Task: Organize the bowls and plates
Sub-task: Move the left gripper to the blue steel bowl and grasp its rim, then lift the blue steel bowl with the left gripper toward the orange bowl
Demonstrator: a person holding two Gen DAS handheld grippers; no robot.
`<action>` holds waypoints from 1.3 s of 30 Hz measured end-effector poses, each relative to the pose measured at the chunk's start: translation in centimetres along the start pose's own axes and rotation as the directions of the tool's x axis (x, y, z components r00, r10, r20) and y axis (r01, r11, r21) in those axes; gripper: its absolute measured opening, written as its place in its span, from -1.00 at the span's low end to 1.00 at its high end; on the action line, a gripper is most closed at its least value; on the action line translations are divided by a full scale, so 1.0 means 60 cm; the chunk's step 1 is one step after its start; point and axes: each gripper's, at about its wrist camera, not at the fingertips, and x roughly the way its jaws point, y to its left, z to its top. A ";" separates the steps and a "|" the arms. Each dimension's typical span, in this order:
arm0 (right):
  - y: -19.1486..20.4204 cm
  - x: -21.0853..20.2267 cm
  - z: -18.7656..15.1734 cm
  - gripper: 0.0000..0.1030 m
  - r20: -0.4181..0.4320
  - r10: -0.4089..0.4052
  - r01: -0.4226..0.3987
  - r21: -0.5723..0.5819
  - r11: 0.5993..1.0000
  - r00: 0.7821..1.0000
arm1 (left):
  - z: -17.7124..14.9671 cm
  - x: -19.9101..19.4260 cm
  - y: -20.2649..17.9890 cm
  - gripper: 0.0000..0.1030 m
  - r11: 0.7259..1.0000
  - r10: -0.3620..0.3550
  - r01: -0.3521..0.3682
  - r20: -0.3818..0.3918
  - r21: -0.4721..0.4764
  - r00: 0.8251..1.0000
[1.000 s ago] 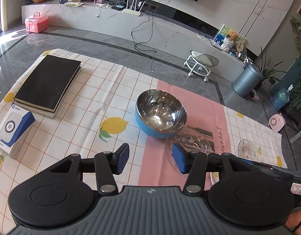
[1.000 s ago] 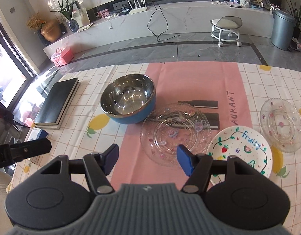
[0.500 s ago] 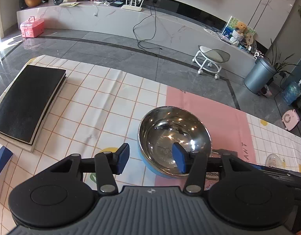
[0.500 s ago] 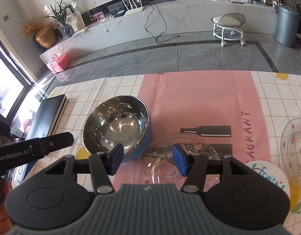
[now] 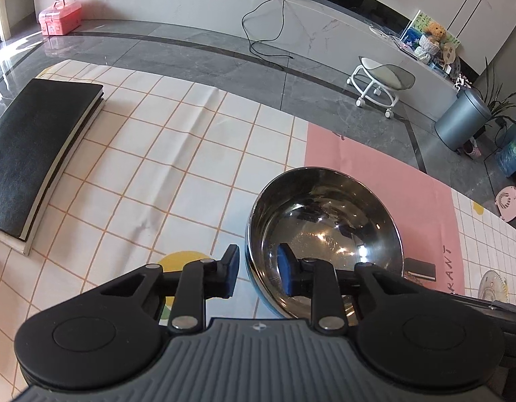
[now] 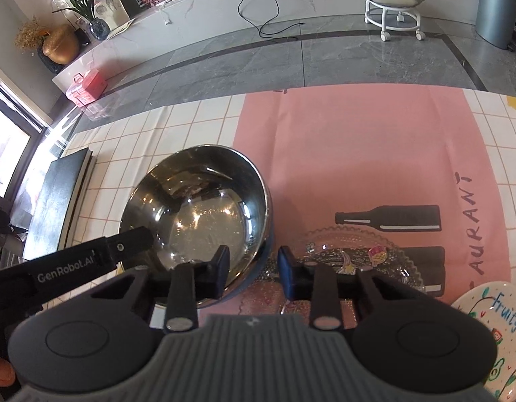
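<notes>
Checked tablecloth (image 5: 190, 154): my left gripper (image 5: 256, 271) and right gripper (image 6: 252, 268) straddled bowl (image 5: 325, 221) rim, jaws closing; next, lift level.

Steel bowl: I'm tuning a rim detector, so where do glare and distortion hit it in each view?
Left wrist view: bright specular spots inside the shiny round steel bowl, fisheye-bent tablecloth grid. Right wrist view: room reflections across the bowl, hard window light at left.
</notes>
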 end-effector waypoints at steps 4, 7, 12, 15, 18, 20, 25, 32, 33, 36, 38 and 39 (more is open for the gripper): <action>0.000 0.007 0.000 -0.52 0.006 -0.007 0.007 -0.008 1.000 1.000 | -0.001 0.009 -0.003 -0.71 1.000 0.011 -0.011 -0.009 0.014 1.000; 0.001 0.008 0.000 -0.58 0.007 -0.005 0.005 -0.007 1.000 1.000 | -0.001 0.009 -0.004 -0.73 1.000 0.014 -0.014 -0.006 0.011 1.000; 0.003 0.005 -0.003 -0.66 0.001 -0.018 0.018 -0.008 1.000 1.000 | -0.003 -0.004 -0.009 -0.78 0.999 0.032 -0.033 0.025 0.038 0.999; 0.010 -0.005 -0.006 -0.68 0.007 -0.021 0.022 -0.025 0.999 1.000 | -0.004 -0.026 -0.014 -0.79 0.998 0.039 -0.041 0.047 0.045 0.998; 0.017 -0.024 -0.007 -0.71 0.017 -0.021 0.021 -0.033 0.999 1.000 | -0.007 -0.055 -0.019 -0.80 0.998 0.052 -0.055 0.061 0.041 0.997; 0.020 -0.039 -0.011 -0.71 0.010 -0.012 0.013 -0.030 0.999 1.000 | -0.013 -0.076 -0.020 -0.80 0.997 0.060 -0.062 0.074 0.035 0.995; 0.031 -0.086 -0.039 -0.73 -0.009 0.018 -0.018 -0.017 1.000 1.000 | -0.040 -0.134 -0.024 -0.81 0.994 0.099 -0.101 0.061 0.031 0.993; 0.053 -0.177 -0.120 -0.73 -0.021 0.051 -0.052 -0.059 0.997 0.998 | -0.113 -0.232 -0.035 -0.82 0.984 0.164 -0.168 0.073 0.059 0.984; 0.056 -0.191 -0.133 -0.73 -0.016 0.056 -0.057 -0.066 0.996 0.998 | -0.125 -0.250 -0.031 -0.82 0.985 0.160 -0.164 0.077 0.053 0.984; 0.059 -0.236 -0.174 -0.73 -0.001 0.082 -0.081 -0.080 0.993 0.997 | -0.159 -0.294 -0.024 -0.82 0.987 0.157 -0.160 0.086 0.031 0.984; 0.063 -0.263 -0.203 -0.73 0.001 0.092 -0.091 -0.092 0.992 0.996 | -0.182 -0.317 -0.023 -0.82 0.986 0.163 -0.166 0.094 0.032 0.982; 0.064 -0.272 -0.216 -0.73 0.000 0.097 -0.096 -0.097 0.991 0.995 | -0.192 -0.327 -0.023 -0.82 0.985 0.165 -0.169 0.098 0.033 0.981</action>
